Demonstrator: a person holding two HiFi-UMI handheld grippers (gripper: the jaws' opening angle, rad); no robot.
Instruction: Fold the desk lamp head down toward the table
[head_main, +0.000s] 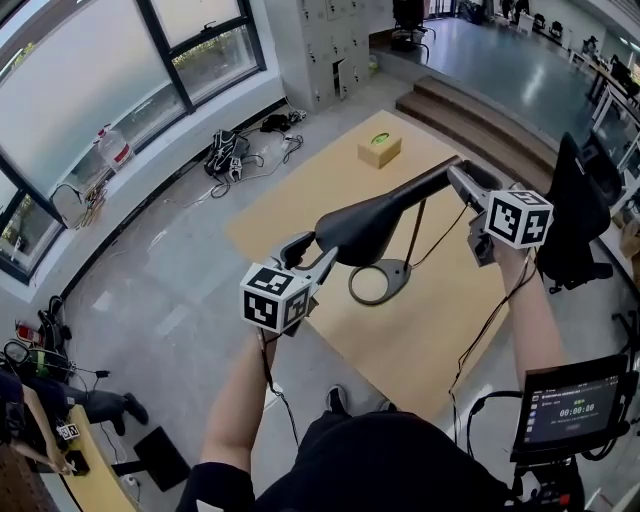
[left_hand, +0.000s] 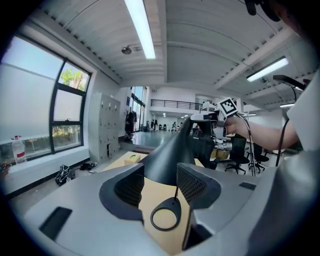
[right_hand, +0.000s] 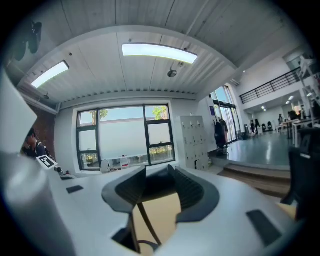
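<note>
Holding the lamp (head_main: 392, 212) at its neck, your right gripper (head_main: 463, 181) is clamped on it above the table (head_main: 435, 335). Your left gripper (head_main: 312, 253) is open, with the head (left_hand: 167, 160) between its jaws, unpressed. The base (head_main: 380, 283) rests on the table.

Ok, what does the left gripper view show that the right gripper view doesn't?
Only the left gripper view: the lamp head between the left gripper's parted jaws, the lamp's whole ring base, a small box on the table, and the right gripper at the lamp arm. Only the right gripper view: its own pads closed on that arm, close up. Both: the tan table, the window and the grey lockers.
</note>
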